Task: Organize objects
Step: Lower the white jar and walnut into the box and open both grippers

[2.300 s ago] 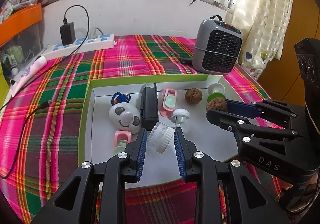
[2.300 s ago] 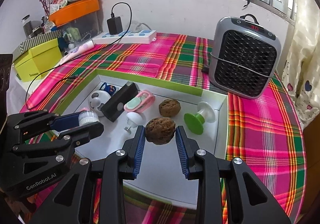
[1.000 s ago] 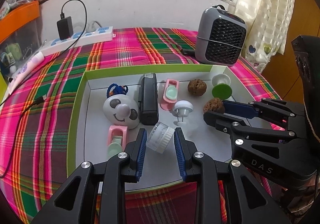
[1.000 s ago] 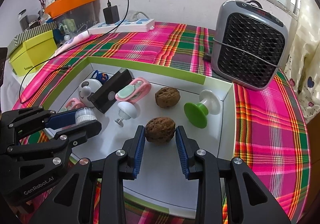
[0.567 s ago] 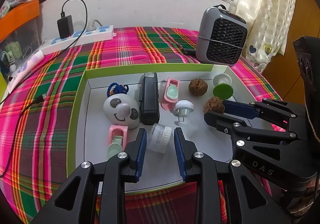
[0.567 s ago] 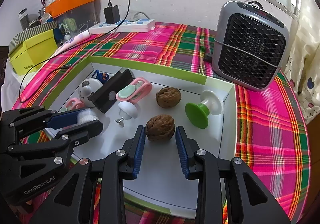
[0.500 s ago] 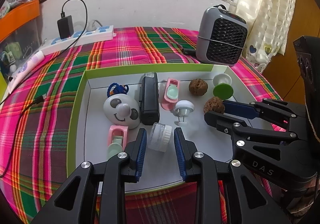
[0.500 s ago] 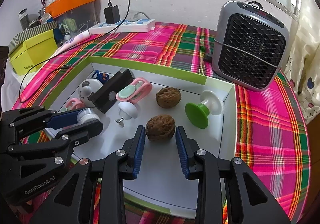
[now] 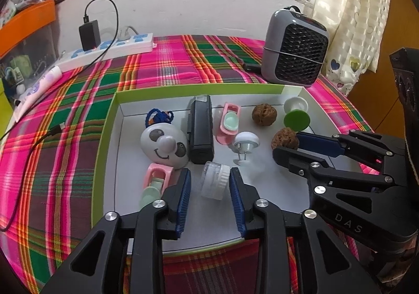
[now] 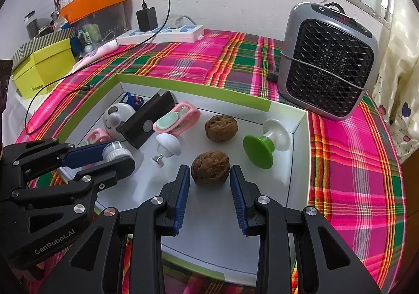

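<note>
On the plaid-covered counter [image 9: 167,68] sits a shallow tray [image 9: 107,131] with green walls and a white floor, and every small item lies inside it. Toward 9 o'clock in the left wrist view rest a pink clip [image 9: 154,181] and a white panda-face toy [image 9: 163,144] with a blue cord [image 9: 158,115] behind it. Just beside the toy stands a black rectangular case [image 9: 200,129], then a second pink clip [image 9: 229,122] and a white push-pin-shaped knob [image 9: 245,142]. At 6 o'clock the left gripper [image 9: 209,184] has its blue-padded fingers [image 9: 183,194] spread narrowly around a small clear jar with a white ribbed lid [image 9: 213,180], which lies on its side on the tray floor with a gap showing at each pad. Further toward 3 o'clock lie one walnut [image 9: 264,114] and a green-and-white spool [image 9: 296,113]. The right gripper [image 10: 209,178] brackets a second walnut [image 10: 210,168] resting on the tray floor; its fingers [image 10: 237,194] stand slightly apart from the shell on both sides, not clamping it. Behind the tray at 1 o'clock stands a grey fan heater [image 9: 296,55], and at 11 o'clock a white power strip [image 9: 110,50] carries a black adapter.
</note>
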### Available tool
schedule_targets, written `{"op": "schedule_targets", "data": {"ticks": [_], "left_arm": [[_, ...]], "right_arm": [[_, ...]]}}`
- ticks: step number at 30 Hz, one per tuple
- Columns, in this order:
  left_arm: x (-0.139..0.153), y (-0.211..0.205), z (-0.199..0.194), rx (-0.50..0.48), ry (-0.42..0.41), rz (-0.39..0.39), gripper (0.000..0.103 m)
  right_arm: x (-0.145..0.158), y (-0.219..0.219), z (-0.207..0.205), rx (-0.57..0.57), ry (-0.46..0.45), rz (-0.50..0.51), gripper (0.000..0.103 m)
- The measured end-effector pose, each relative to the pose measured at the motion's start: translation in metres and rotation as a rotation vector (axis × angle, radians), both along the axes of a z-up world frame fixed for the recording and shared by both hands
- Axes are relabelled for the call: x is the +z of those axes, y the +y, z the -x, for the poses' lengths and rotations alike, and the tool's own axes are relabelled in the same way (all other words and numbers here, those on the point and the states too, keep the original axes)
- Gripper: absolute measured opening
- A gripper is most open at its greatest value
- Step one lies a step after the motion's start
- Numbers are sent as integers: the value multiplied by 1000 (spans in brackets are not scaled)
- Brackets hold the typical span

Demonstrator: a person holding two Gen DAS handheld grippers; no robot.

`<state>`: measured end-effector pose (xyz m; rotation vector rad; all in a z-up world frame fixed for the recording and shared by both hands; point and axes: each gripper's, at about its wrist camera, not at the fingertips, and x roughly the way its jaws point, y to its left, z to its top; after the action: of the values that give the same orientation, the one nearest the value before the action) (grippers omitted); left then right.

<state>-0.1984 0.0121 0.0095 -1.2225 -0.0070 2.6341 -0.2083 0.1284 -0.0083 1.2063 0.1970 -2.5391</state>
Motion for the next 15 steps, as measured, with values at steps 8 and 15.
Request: {"op": "schedule_targets", "data": {"ticks": [8, 15], "left_arm": [[2, -1, -3, 15, 1, 12, 38], [4, -3, -6, 42, 4, 15, 39]], "right_arm": [[1, 0, -3, -9, 7, 1, 43], [3, 4, -6, -27, 10, 9, 43]]}}
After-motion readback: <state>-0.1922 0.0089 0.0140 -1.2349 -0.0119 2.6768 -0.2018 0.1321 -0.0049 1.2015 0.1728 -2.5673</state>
